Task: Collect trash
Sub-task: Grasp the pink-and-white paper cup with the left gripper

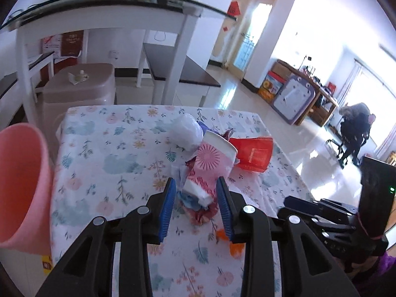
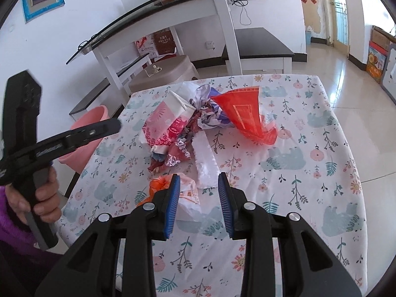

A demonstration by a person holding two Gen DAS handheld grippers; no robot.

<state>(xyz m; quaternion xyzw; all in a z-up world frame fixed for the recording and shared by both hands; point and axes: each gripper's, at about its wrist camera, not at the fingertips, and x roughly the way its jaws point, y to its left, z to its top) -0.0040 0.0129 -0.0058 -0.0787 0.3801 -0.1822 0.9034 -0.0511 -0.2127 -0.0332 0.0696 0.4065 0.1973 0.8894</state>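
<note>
Left wrist view shows my left gripper [image 1: 196, 185] spread open around a crumpled pink-and-white paper wrapper [image 1: 210, 170], while my right gripper [image 2: 199, 182] gapes empty.

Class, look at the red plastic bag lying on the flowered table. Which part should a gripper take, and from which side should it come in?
Probably take the red plastic bag by its loose, crumpled lower corner, which hangs out over bare tablecloth on the right. Come from that open side: the crumpled wrappers crowd its left edge, while thin film bunches easily between the right gripper fingers.

black jaws, blue pads [image 2: 173, 205], purple sleeve [image 2: 10, 225]
</note>
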